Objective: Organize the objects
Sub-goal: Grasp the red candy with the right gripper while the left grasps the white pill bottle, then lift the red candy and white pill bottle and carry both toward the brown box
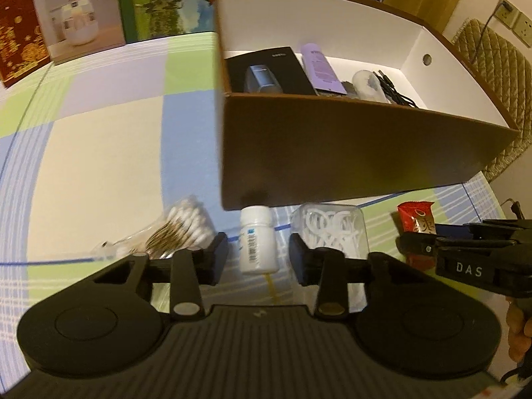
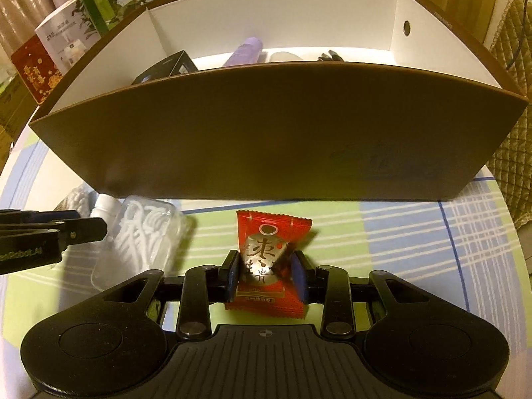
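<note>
In the left wrist view a small white pill bottle [image 1: 257, 239] lies on the checked tablecloth [image 1: 109, 153], between the spread fingers of my left gripper [image 1: 259, 254], which is open and not touching it. A bag of cotton swabs [image 1: 181, 229] lies to its left and a clear box of floss picks [image 1: 332, 229] to its right. My right gripper [image 2: 266, 276] is shut on a red snack packet [image 2: 271, 232], whose sides crumple between the pads. Just behind these things stands a brown box [image 2: 266, 133] with a white inside.
Inside the box [image 1: 332, 153] lie a black carton [image 1: 266, 66], a purple tube [image 1: 321, 65], a white oval thing [image 1: 365, 84] and a black cable [image 1: 395, 89]. Printed cartons [image 1: 76, 10] stand at the table's far left. A quilted chair back [image 1: 492, 66] is at the right. A hand [image 1: 517, 335] holds the right gripper.
</note>
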`<state>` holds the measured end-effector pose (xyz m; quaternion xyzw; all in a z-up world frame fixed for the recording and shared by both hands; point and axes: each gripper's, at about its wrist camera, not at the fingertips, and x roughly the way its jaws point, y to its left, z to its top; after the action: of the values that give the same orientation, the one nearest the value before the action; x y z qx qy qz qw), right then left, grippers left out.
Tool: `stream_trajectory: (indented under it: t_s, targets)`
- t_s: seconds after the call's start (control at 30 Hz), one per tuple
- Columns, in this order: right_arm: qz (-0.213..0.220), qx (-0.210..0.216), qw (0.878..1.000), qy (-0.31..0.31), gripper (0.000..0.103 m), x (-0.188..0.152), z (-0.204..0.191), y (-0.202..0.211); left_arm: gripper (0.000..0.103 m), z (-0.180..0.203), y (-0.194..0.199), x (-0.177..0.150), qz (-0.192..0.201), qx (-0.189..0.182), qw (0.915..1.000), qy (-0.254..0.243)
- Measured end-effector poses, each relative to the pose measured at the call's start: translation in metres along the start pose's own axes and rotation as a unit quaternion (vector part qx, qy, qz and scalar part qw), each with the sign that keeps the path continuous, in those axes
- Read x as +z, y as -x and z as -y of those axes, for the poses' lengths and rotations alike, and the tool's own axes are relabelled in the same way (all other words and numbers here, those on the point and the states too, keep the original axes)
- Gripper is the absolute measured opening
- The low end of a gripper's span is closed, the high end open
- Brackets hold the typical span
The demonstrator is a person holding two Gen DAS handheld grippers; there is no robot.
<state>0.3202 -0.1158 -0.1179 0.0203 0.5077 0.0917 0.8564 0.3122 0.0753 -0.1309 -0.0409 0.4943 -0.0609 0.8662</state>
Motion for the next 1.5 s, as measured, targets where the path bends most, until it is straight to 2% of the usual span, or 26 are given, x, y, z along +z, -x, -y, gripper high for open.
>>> stream_trajectory:
  t_s: [0.27,0.63,0.87,1.13,1.3,1.5]
  targets:
    - [0.003,-0.003,1.000,0.005,0.031,0.002,0.001,-0.001,0.025,0.005,-0.025,0.002,-0.021,0.015,0.9995,-0.018]
    - [0.009,0.009,0.999,0.037,0.031,0.000,0.001,-0.004,0.022,0.009,-0.021,-0.006,-0.020,0.031,0.9988,-0.034]
    - [-0.004,0.027,0.999,0.047,0.031,-0.021,0.005,0.010,0.022,0.006,-0.002,-0.032,-0.031,0.035,0.9984,-0.032]
    - [-0.026,0.049,0.996,0.063,0.031,-0.061,0.009,0.038,0.022,0.013,0.027,-0.073,-0.058,0.031,0.9970,-0.042]
    - [-0.041,0.056,0.995,0.073,0.031,-0.083,0.010,0.055,0.022,0.031,0.040,-0.094,-0.078,0.003,0.9960,-0.043]
    - [-0.048,0.054,0.995,0.066,0.031,-0.100,0.018,0.067,0.022,0.071,0.043,-0.109,-0.084,-0.035,0.9929,-0.076]
